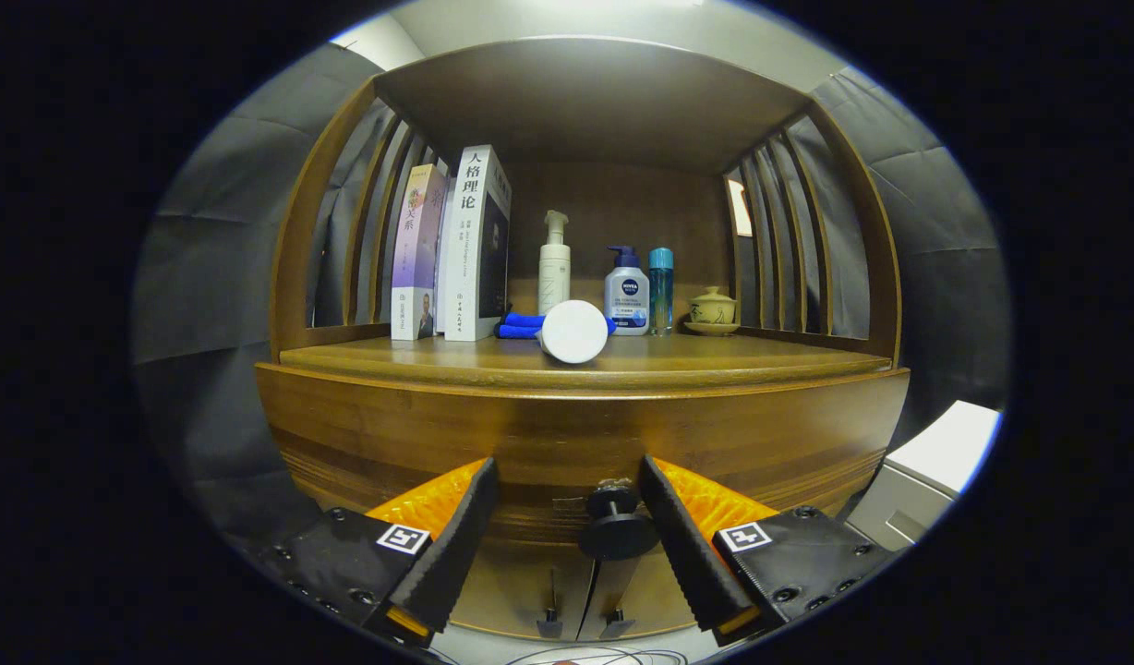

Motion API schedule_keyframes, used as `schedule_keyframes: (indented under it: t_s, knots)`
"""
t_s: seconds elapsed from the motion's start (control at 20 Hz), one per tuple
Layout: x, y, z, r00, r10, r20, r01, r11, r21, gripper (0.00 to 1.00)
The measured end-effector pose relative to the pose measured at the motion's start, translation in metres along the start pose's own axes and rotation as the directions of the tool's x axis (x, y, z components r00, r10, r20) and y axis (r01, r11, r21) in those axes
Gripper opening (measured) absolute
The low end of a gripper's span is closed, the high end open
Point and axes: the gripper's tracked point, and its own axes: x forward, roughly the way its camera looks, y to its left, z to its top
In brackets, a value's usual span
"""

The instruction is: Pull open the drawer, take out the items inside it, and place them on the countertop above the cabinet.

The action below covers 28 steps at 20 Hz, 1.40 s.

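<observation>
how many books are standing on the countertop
2, both upright at the countertop's far-left end: a purple-spined book outermost, a white book beside it. Gripper open, fingers either side of the drawer knob.

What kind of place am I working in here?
Likely a staged household booth: a brown wooden cabinet whose countertop carries upright books and toiletry pump bottles. The open gripper flanks the black round drawer knob.
</observation>
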Motion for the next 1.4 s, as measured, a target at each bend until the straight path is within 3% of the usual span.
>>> schedule_keyframes:
  t_s: [0.5,0.65,1.1,1.4]
  knots:
    - [-0.005,-0.003,0.006,1.0,0.009,0.018,-0.01,1.0,0.028,0.98]
    - [-0.036,-0.01,0.024,0.998,-0.008,0.062,0.007,1.0,0.014,0.98]
    - [-0.147,0.003,0.076,0.988,0.089,0.123,-0.091,0.996,0.01,0.98]
    - [-0.2,-0.009,0.114,0.98,0.096,0.174,-0.105,0.994,0.042,0.98]
